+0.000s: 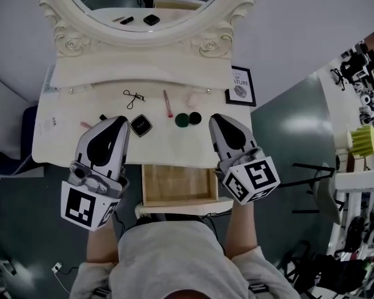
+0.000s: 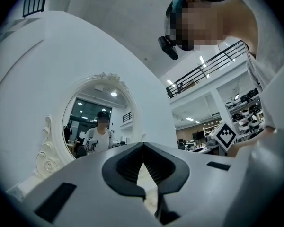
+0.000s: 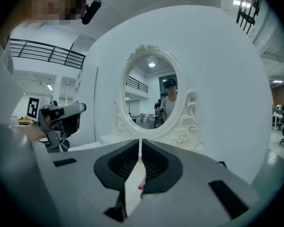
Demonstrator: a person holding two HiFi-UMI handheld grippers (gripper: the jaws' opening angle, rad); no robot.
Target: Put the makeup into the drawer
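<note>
1. Head view: left gripper (image 1: 115, 123) and right gripper (image 1: 219, 121) flank the makeup (image 1: 182, 119) on the tabletop (image 1: 62, 136); the open drawer (image 1: 177, 184) lies nearer the person.
2. Left gripper view: jaws together, empty.
3. Right gripper view: jaws together too; red speck (image 3: 141, 187) below, perhaps makeup.

The drawer (image 1: 177, 185) at lower centre is showing pale bare wood, while the carved mirror frame (image 1: 71, 41) at top and the table top (image 1: 168, 145) are wearing smooth cream paint.
</note>
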